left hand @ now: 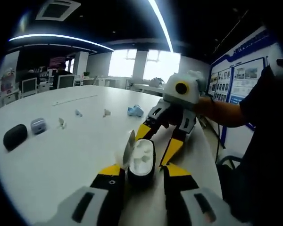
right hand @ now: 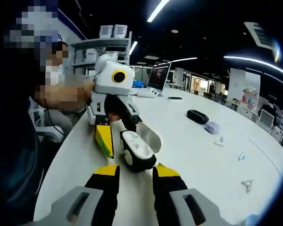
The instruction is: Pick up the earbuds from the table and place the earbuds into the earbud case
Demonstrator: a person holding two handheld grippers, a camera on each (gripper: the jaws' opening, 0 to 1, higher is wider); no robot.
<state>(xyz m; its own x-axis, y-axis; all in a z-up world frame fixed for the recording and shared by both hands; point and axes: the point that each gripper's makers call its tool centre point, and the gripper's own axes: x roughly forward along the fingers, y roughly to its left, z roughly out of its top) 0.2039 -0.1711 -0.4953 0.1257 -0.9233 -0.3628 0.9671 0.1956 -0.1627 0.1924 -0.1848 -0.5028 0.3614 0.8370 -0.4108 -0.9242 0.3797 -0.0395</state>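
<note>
The open earbud case [left hand: 141,162], black outside and white inside, sits on the white table [left hand: 75,155] with its lid up. My left gripper [left hand: 144,173] is shut on its near end, one jaw on each side. My right gripper [left hand: 156,143] comes in from the opposite side, open, with its yellow fingertips at the case's far end. In the right gripper view the case [right hand: 139,151] lies just ahead of my right gripper [right hand: 137,173], and the left gripper [right hand: 117,141] flanks it from behind. Loose earbuds [left hand: 61,122] [left hand: 106,112] lie farther off on the table.
A black case [left hand: 14,136] and a lavender case [left hand: 37,125] lie at the table's left. A small blue object [left hand: 135,111] lies behind the grippers. A person's arm [left hand: 221,113] holds the right gripper. The table edge [left hand: 205,155] runs close on the right.
</note>
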